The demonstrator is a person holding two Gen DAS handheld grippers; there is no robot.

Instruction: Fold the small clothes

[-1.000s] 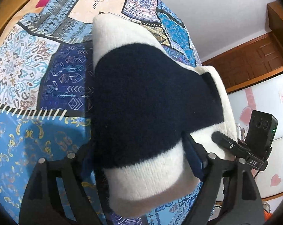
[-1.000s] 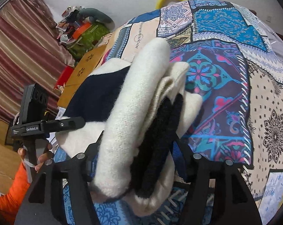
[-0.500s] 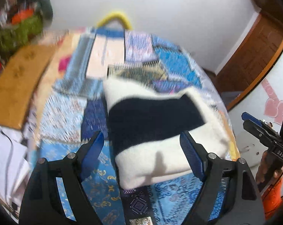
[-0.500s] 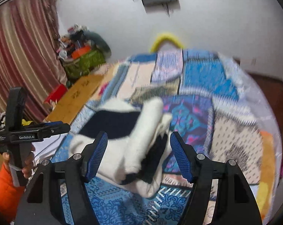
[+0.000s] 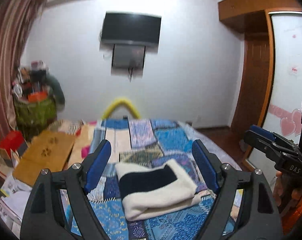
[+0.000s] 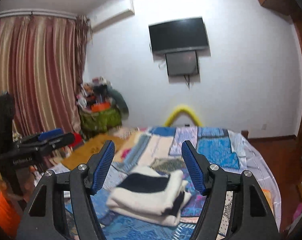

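1. Left wrist view: the left gripper [image 5: 152, 163] stands wide open and empty above the patchwork bedspread [image 5: 171, 138]; the folded cream-and-navy garment [image 5: 157, 188] lies there, untouched.
2. Right wrist view: the right gripper [image 6: 148, 166] gapes, holding nothing; the garment [image 6: 149, 196] rests below it.

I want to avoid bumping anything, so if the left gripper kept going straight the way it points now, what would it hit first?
Probably the patchwork bedspread beyond the folded sweater. The left gripper, open and empty, seems to aim slightly downward over the sweater, though depth is unclear.
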